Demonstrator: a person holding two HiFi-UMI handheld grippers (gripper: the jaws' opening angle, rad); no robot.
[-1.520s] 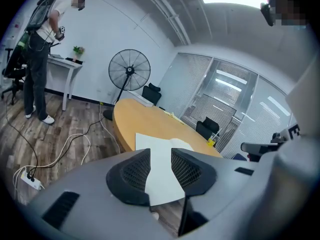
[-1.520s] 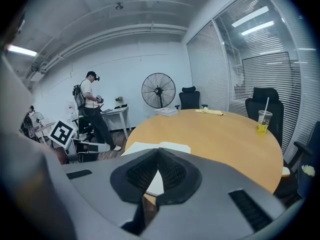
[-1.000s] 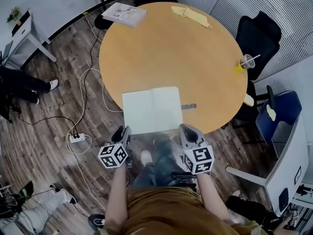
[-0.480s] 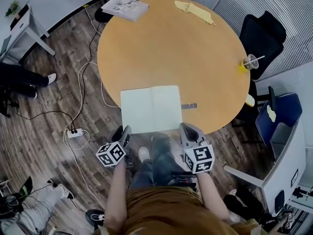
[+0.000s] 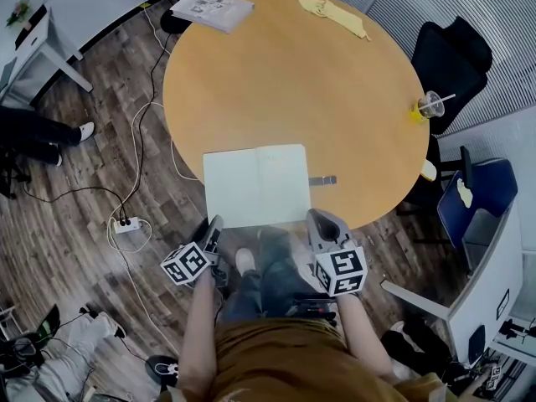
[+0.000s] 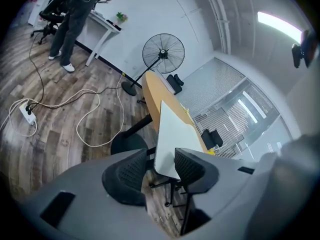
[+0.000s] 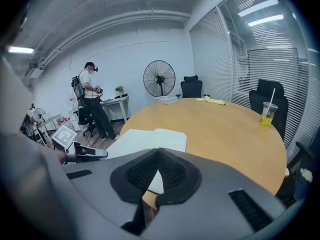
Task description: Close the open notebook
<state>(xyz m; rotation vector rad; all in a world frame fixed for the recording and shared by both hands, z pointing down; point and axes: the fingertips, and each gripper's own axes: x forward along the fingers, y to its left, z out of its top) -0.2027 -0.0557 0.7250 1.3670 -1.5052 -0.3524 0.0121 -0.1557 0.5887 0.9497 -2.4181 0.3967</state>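
Observation:
The open notebook [image 5: 255, 185] lies flat with blank white pages at the near edge of the round wooden table [image 5: 293, 82]. Both grippers hang just below that edge, short of the notebook. My left gripper [image 5: 211, 231] is under the notebook's left corner, rolled onto its side. In the left gripper view the left gripper [image 6: 157, 166] stands open; the notebook [image 6: 169, 131] shows edge-on beyond the gap, nothing between the pads. My right gripper [image 5: 322, 223] is under the right corner. In the right gripper view the right gripper [image 7: 159, 157] is shut and empty, the notebook [image 7: 150, 140] just ahead.
A small dark strip [image 5: 322, 180] lies right of the notebook. Far across the table are a booklet [image 5: 211, 8], a yellow cloth [image 5: 333, 15] and a cup of yellow drink [image 5: 425, 107]. Black chairs [image 5: 440, 57] and a blue chair [image 5: 477, 195] stand right; cables and a power strip [image 5: 126, 222] lie left.
My left gripper has rolled about its own line and sunk slightly, its marker cube shifting left and down. The right gripper and the notebook have stayed put.

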